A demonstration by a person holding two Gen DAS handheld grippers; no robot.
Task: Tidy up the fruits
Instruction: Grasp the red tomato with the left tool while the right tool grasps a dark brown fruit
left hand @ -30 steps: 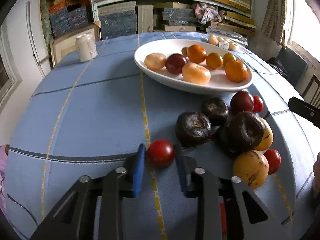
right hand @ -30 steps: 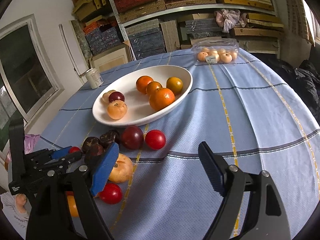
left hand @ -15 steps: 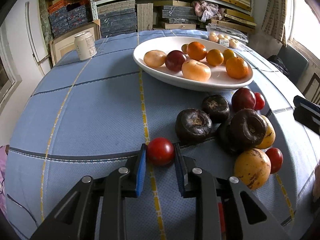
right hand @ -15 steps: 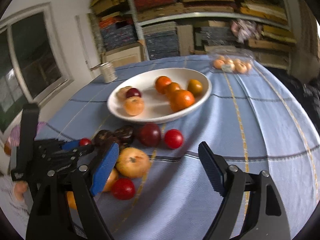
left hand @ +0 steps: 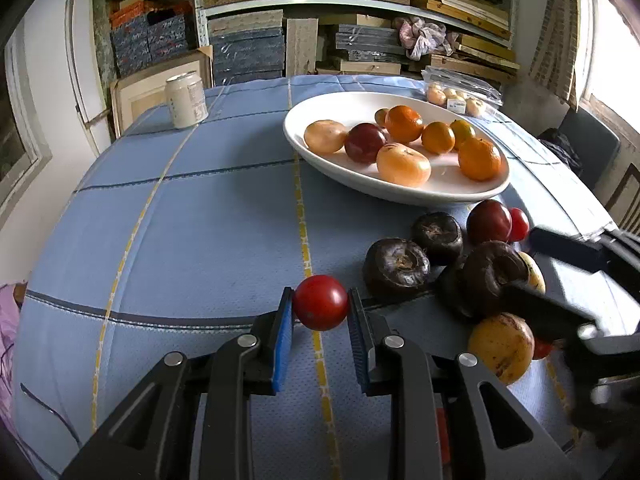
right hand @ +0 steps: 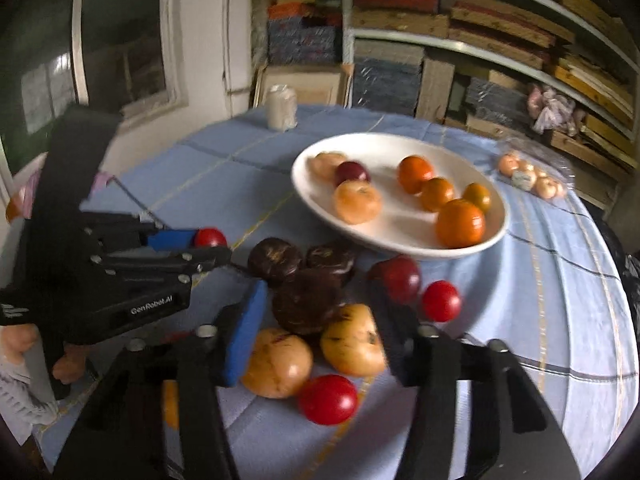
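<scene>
My left gripper (left hand: 320,310) is shut on a small red tomato (left hand: 320,302) low over the blue tablecloth. My right gripper (right hand: 318,286) reaches over the loose pile. Its jaws are closing around a dark brown fruit (right hand: 308,304) and a yellow fruit (right hand: 352,340), with a gap still beside the blue pad (right hand: 244,332). The blur hides any contact. More dark fruits (left hand: 396,266), a plum (left hand: 488,222), a second yellow fruit (right hand: 278,362) and red tomatoes (right hand: 328,398) lie around. The white oval plate (left hand: 400,196) behind holds oranges, a plum and pale persimmons.
A pale can (left hand: 186,100) stands at the far left of the table. A clear pack of small fruits (left hand: 460,96) lies behind the plate. Stacked shelves fill the back wall. A dark chair (left hand: 588,148) stands at the right. A person's hand (right hand: 68,364) holds the left gripper.
My right gripper swung left over the fruit pile, rolled, and its jaws narrowed. The left pads drew in onto the red tomato and have barely moved since.
</scene>
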